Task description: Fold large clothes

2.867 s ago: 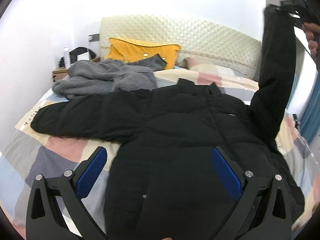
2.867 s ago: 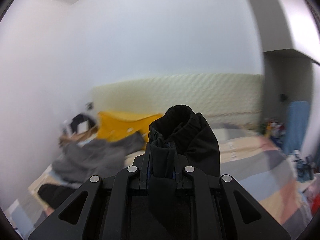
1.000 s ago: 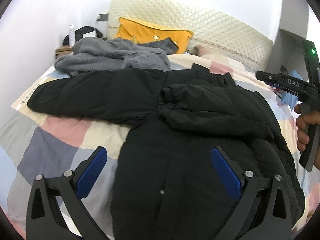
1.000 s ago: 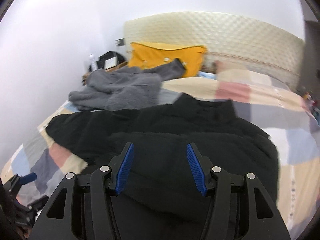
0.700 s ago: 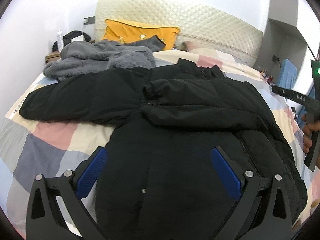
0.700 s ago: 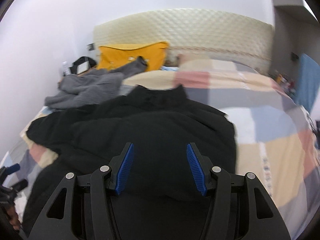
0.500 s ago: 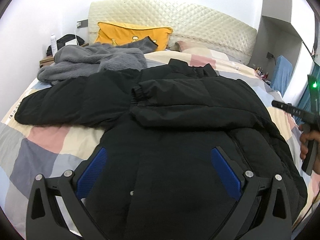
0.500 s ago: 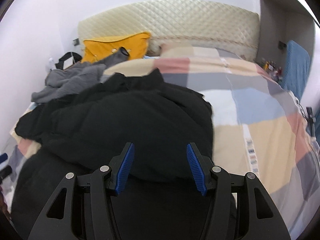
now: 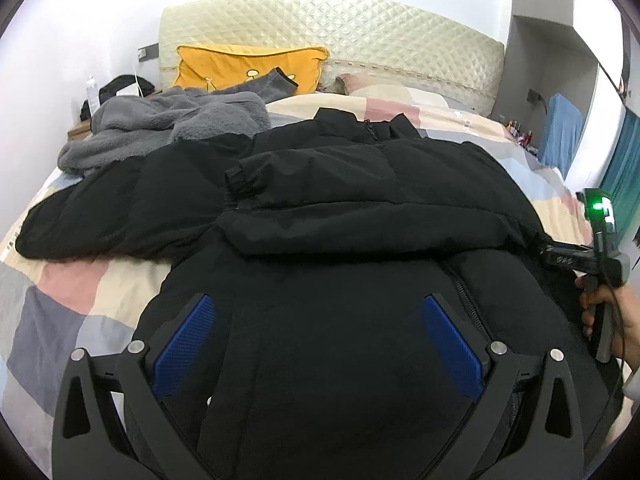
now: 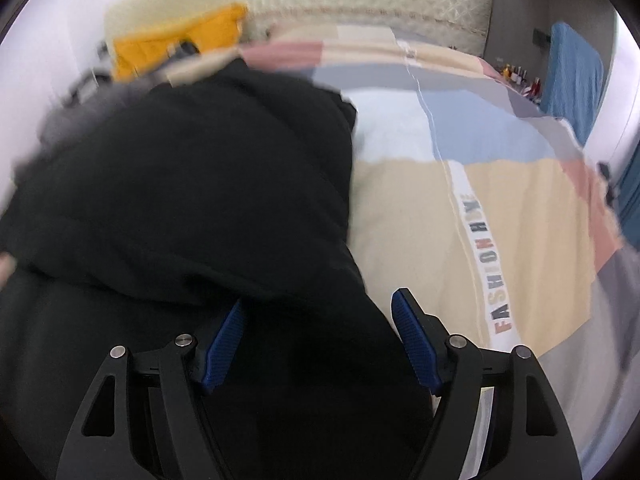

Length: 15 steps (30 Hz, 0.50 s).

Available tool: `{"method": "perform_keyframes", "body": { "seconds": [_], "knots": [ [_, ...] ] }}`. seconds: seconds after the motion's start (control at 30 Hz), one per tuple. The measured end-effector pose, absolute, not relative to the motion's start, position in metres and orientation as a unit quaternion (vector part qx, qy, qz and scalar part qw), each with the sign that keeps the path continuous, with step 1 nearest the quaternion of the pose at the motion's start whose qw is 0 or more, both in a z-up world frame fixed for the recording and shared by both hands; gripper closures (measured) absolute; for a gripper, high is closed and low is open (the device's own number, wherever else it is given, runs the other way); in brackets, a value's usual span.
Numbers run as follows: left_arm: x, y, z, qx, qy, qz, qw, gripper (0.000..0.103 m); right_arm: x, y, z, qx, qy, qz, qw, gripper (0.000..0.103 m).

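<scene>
Black padded jacket (image 9: 340, 240) lies spread on the patchwork bed (image 10: 440, 208), one sleeve folded across its chest. Left tool (image 9: 316, 340) hovers gaping, empty, above its hem; right tool (image 10: 316, 340) is opening over the jacket's edge, gripping nothing.

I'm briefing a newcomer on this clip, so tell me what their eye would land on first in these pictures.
A big black puffer jacket fills the middle of the bed, one sleeve folded across its chest, the other spread out to the left. Behind it a bright yellow pillow leans on the quilted cream headboard, with a heap of grey fleece in front. The patchwork bedcover shows a strip of coloured letters.
</scene>
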<state>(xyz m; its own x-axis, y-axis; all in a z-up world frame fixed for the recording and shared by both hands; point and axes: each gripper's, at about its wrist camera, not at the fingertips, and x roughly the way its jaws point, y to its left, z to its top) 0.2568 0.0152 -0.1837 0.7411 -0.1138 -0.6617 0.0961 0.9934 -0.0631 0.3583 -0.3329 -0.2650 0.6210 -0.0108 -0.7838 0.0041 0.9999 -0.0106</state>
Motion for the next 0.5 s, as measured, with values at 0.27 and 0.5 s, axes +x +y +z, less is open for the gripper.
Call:
{"method": "perform_keyframes", "body": {
  "seconds": [0.27,0.5],
  "knots": [
    [0.259,0.013,-0.187,-0.014,0.352,-0.047,0.935,0.000,0.366,-0.348,-0.264,0.062,0.399,0.000,0.915,0.031],
    [0.258,0.016,-0.188,-0.023,0.357,-0.042,0.933,0.000,0.363,-0.361,-0.249,0.092,0.370,-0.008,0.924,0.031]
  ]
}}
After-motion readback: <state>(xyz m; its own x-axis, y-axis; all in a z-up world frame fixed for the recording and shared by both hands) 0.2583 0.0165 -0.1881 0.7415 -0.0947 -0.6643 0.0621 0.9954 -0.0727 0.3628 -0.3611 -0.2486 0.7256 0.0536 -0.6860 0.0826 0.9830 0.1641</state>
